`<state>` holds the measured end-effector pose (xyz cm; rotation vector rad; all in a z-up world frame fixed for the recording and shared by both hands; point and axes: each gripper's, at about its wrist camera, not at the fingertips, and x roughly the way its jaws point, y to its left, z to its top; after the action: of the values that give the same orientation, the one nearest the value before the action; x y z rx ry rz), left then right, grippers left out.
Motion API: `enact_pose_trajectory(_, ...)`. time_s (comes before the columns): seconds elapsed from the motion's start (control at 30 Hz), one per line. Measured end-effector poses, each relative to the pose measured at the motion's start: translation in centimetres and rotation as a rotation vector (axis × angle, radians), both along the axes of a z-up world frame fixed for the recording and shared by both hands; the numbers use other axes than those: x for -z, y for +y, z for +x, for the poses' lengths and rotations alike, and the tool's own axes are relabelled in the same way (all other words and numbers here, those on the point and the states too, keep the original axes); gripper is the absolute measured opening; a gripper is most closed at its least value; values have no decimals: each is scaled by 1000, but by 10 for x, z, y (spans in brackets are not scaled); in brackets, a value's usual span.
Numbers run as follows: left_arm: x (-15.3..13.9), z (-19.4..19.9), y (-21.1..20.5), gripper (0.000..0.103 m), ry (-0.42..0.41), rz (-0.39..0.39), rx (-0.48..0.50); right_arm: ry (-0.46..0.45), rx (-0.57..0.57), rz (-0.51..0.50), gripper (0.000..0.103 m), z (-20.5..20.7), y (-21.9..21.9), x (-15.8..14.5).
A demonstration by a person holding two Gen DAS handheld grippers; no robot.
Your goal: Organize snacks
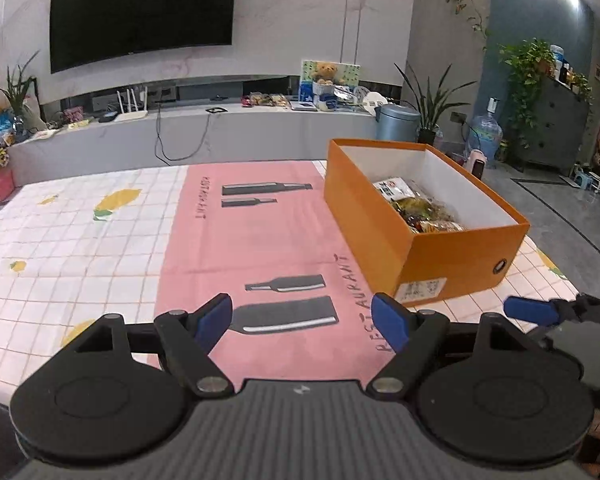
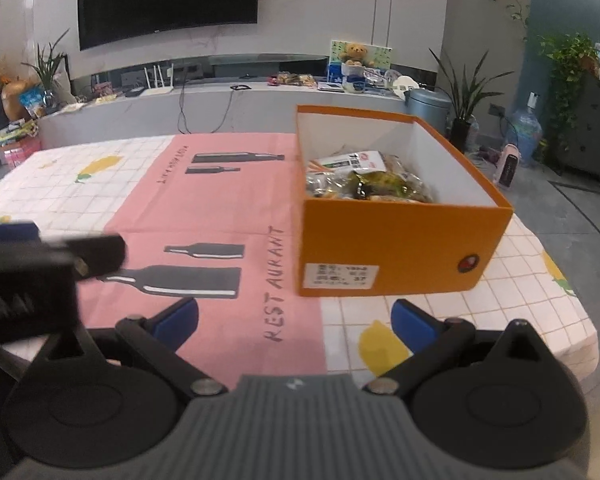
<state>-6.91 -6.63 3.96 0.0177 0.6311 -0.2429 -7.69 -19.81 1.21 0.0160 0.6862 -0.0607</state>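
Observation:
An open orange box [image 1: 452, 256] [image 2: 400, 240] stands on the right part of the tablecloth. Several snack packets [image 1: 418, 208] [image 2: 364, 178] lie inside it. My left gripper [image 1: 302, 318] is open and empty, low over the pink panel of the cloth, to the left of the box's near corner. My right gripper [image 2: 294, 320] is open and empty, just in front of the box's near side. The right gripper's blue fingertip [image 1: 530, 310] shows at the right edge of the left wrist view. The left gripper shows blurred at the left of the right wrist view [image 2: 32, 264].
The table [image 1: 80, 240] carries a checked cloth with lemon prints and a pink panel [image 2: 228, 216] with bottle drawings. Its right edge [image 2: 580, 320] drops to the grey floor. Behind stand a low TV shelf [image 1: 220, 128], plants and a grey bin [image 1: 398, 122].

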Motion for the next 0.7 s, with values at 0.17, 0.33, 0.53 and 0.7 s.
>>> enact_pose_trajectory(0.17, 2, -2, 2, 90, -3, -18, -10, 2, 4, 15, 100, 0, 3, 1)
enact_pose_trajectory(0.33, 4, -3, 1, 90, 0, -25, -21, 4, 11, 24, 100, 1, 3, 3)
enact_pose_trajectory(0.53, 5, -3, 1, 90, 5, -36, -18, 12, 13, 23, 100, 2, 3, 4)
enact_pose_trajectory(0.7, 6, -4, -1, 90, -1, -22, -31, 22, 18, 15, 100, 4, 3, 7)
